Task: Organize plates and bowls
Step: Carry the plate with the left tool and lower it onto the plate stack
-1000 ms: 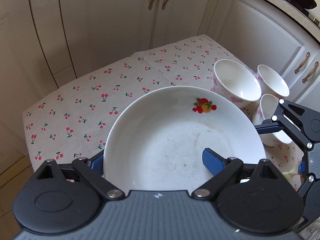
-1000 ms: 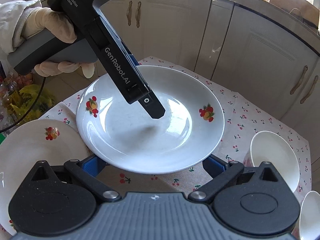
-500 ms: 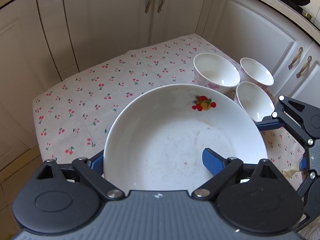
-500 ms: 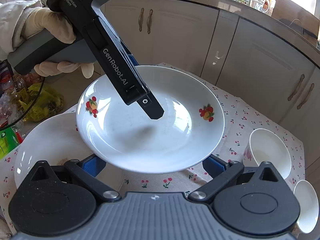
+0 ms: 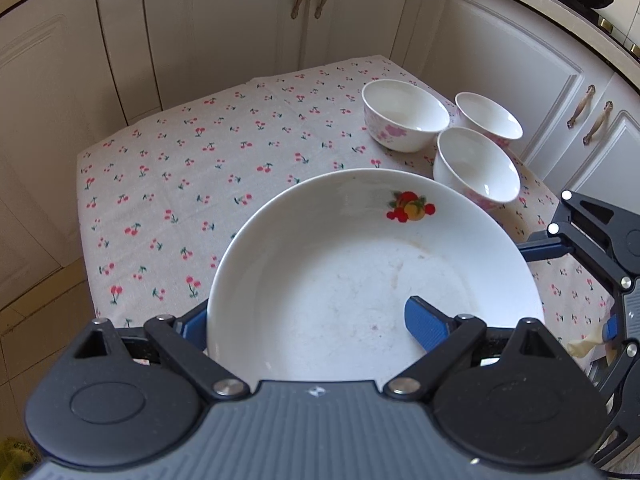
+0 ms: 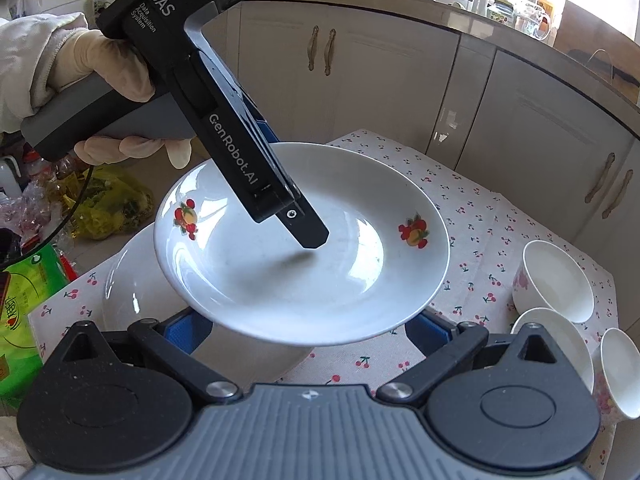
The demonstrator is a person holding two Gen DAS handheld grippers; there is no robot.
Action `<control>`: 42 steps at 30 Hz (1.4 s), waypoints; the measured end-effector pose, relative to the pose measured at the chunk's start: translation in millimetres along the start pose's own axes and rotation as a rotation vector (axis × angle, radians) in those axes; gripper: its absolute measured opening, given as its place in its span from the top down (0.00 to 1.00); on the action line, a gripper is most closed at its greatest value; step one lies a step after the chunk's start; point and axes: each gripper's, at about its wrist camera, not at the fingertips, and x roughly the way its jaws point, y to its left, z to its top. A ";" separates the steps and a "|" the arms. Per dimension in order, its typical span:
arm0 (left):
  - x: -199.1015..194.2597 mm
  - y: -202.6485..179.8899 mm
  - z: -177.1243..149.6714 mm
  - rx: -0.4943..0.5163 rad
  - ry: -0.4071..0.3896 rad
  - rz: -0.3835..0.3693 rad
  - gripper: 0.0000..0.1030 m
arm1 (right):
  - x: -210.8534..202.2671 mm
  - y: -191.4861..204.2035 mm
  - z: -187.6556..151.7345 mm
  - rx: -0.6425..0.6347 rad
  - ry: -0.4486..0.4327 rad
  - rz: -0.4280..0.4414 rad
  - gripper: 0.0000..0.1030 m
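My left gripper [image 5: 308, 320] is shut on the rim of a white plate with fruit prints [image 5: 360, 272], held tilted above the cherry-print tablecloth [image 5: 192, 184]. One finger lies inside the plate, the other under it. In the right wrist view the same plate [image 6: 340, 280] hangs in the air with the left gripper's finger [image 6: 308, 228] over it. My right gripper [image 6: 306, 328] is open, its fingers below the plate's near rim, empty. A second white plate [image 6: 132, 296] lies on the table under the held one. Three white bowls [image 5: 404, 120] stand together at the table's right.
White kitchen cabinets [image 5: 240, 20] surround the small table closely. The right gripper's body [image 5: 600, 248] shows at the right edge of the left view. Bags and packets [image 6: 24, 288] lie on the floor left of the table. The bowls also show in the right view [image 6: 556, 280].
The held plate has risen higher above the table, and both views have pulled back. The bowls now appear farther away. The lower plate is more covered by the held one.
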 end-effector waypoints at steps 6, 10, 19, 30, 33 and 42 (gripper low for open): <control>-5.1 -8.5 -20.2 -0.014 0.001 -0.003 0.08 | -5.3 14.2 -11.9 -0.013 0.008 0.007 0.00; -8.7 -10.0 -30.7 -0.032 -0.002 -0.005 0.08 | -11.5 27.0 -16.6 -0.024 0.012 0.016 0.00; -12.3 -10.9 -46.8 -0.058 -0.003 -0.010 0.08 | -12.2 39.1 -20.3 -0.044 0.026 0.026 0.00; -1.0 -6.8 -58.3 -0.084 0.025 -0.027 0.08 | -2.7 43.0 -21.2 -0.052 0.064 0.037 0.00; 2.7 -5.2 -59.3 -0.088 0.032 -0.031 0.08 | -1.5 45.3 -20.1 -0.056 0.073 0.034 0.00; 8.6 -0.3 -62.6 -0.103 0.054 -0.038 0.08 | -1.6 46.0 -20.8 -0.061 0.082 0.042 0.00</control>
